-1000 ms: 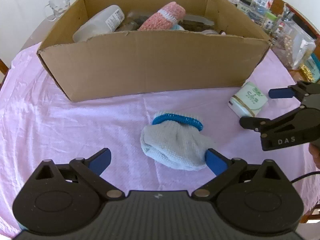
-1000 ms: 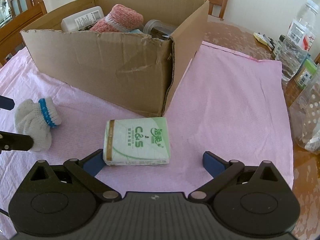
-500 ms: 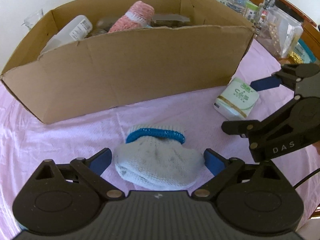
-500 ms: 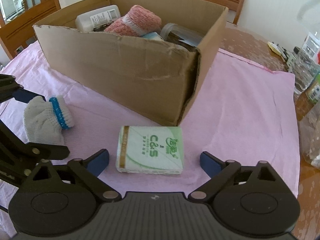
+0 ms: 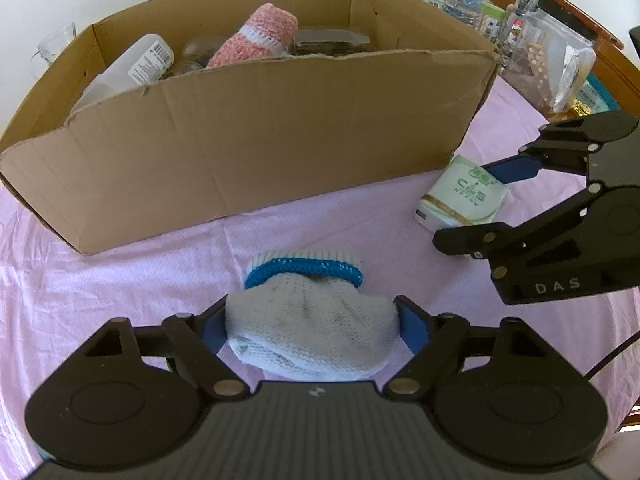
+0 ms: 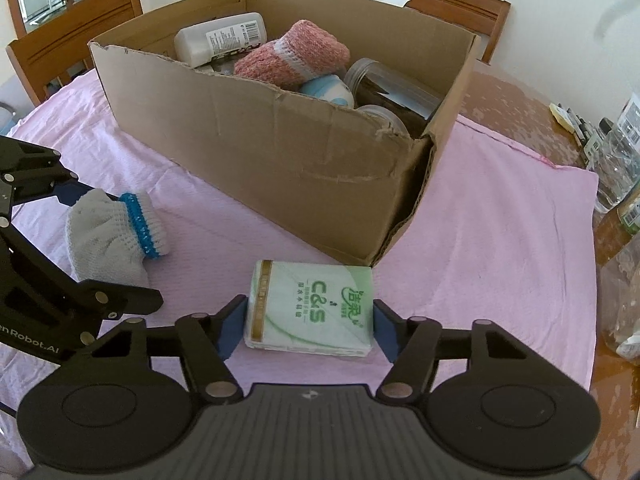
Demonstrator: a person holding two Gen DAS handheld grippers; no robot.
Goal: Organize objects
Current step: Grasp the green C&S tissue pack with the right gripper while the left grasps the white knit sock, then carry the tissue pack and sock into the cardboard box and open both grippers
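A white knitted glove with a blue cuff point(image 5: 308, 328) lies on the pink cloth, and my left gripper point(image 5: 310, 326) is shut on its sides; the same glove point(image 6: 108, 236) shows at the left of the right wrist view. A green and white tissue pack point(image 6: 310, 310) lies near the box corner, with my right gripper point(image 6: 310, 326) shut on its two ends. From the left wrist view the tissue pack point(image 5: 460, 196) sits between the right gripper's blue fingers point(image 5: 508, 170). The open cardboard box point(image 5: 248, 148) stands just behind both objects.
The box point(image 6: 304, 152) holds a white bottle point(image 6: 220, 38), a pink knitted item point(image 6: 292, 56) and clear jars point(image 6: 392, 92). Bottles and a plastic bag point(image 5: 552, 64) crowd the table's right side. Wooden chairs point(image 6: 72, 36) stand behind. A glass mug point(image 5: 52, 48) sits far left.
Both grippers moved forward and shut: the left one onto the glove, the right one onto the tissue pack. Half a second ago both stood open around these objects.
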